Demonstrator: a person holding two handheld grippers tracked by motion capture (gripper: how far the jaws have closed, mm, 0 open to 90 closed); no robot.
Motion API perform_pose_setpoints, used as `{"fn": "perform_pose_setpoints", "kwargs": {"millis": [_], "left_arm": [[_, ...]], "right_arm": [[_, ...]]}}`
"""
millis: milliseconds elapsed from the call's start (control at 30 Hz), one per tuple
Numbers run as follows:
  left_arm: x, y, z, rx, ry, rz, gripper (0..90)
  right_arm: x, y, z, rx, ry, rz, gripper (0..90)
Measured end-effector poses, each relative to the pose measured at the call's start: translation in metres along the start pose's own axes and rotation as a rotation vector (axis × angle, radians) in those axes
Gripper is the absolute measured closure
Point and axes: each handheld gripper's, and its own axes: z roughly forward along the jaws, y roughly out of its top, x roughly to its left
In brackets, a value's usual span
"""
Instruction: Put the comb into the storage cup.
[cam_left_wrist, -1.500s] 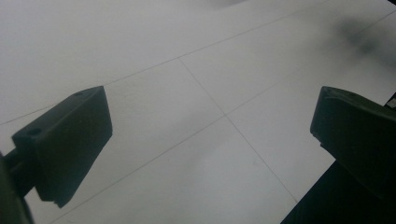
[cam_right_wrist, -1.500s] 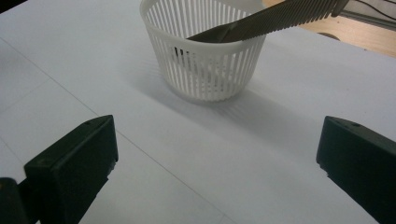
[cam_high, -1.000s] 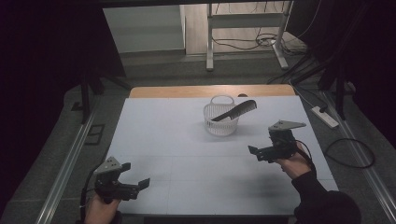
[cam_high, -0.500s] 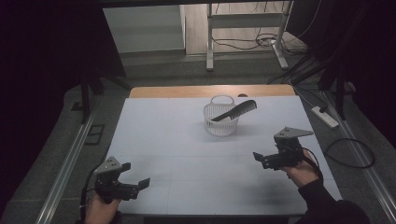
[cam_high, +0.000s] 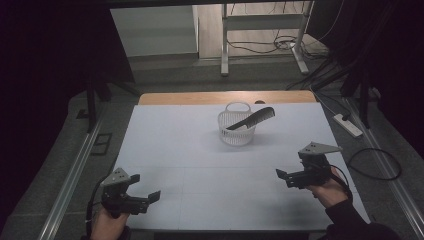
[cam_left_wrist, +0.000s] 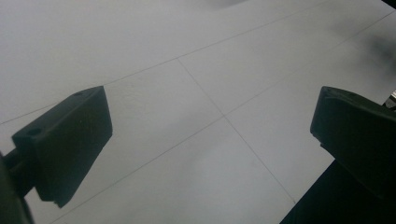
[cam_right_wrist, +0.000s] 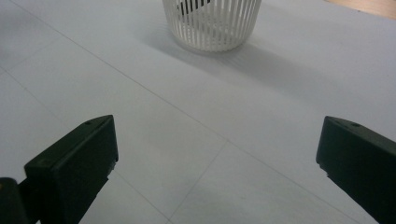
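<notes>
Both grippers sit low and near my side of the white table (cam_high: 200, 150), well away from the basket (cam_high: 236, 129) that I use as my landmark. My right gripper (cam_high: 286, 177) has drawn back from the basket since a second ago: it was nearer the basket's right side then, and now it hangs lower and further toward the table's near right corner. Its jaws are spread wide with nothing between them; in the right gripper view (cam_right_wrist: 217, 158) they frame bare tabletop, with the basket ahead and apart from them. My left gripper (cam_high: 150, 199) has hardly shifted over that second, staying well off to the near left of the basket, jaws likewise parted and empty, as the left gripper view (cam_left_wrist: 210, 135) confirms over plain table surface.

The basket is a small round tub of white plastic, its wall made of thin upright slats with gaps between, with a looped handle at its far rim. A black comb (cam_high: 252, 119) lies in it at a slant, one end down inside and the toothed end jutting out over the right rim; it has not moved. The table top is matte, pale, and crossed by faint thin seam lines. The jaw pads are blocky, dull black, with flat faces.
</notes>
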Motion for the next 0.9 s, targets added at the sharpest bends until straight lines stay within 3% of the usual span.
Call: {"fn": "perform_pose_setpoints", "kwargs": {"millis": [900], "left_arm": [[0.000, 0.000, 0.000, -0.003, 0.001, -0.006, 0.0]], "right_arm": [[-0.010, -0.032, -0.028, 0.016, -0.035, 0.034, 0.0]]}}
